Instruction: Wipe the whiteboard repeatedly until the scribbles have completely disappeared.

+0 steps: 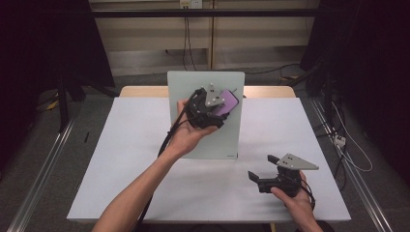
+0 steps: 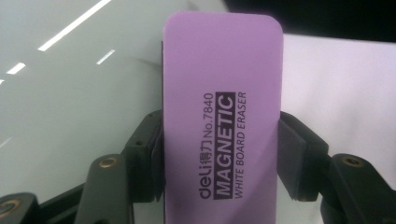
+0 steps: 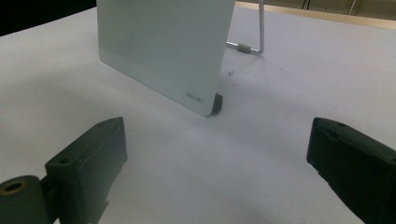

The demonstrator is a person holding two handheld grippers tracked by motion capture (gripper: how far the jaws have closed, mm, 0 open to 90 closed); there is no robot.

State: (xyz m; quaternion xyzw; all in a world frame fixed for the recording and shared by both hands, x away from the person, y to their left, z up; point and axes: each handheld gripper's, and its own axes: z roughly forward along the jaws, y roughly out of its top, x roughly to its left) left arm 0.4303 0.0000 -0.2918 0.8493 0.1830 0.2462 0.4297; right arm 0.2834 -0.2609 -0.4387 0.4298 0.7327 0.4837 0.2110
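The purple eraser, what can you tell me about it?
The purple eraser is a flat rectangular block with rounded corners and a smooth, matte top. Black print along it reads "deli No.7840 MAGNETIC WHITE BOARD ERASER". A darker layer shows along one edge underneath. The left gripper is shut on it, a black pad pressing each long side. It is held against the upper part of the tilted pale whiteboard standing on the table.

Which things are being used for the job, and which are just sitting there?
Being used:
- purple eraser, squeezed in the left claw
- white board, standing propped up on the table; the eraser is held at its top part

Just sitting there:
- right claw, open and holding nothing
- white table
- cables on the floor behind
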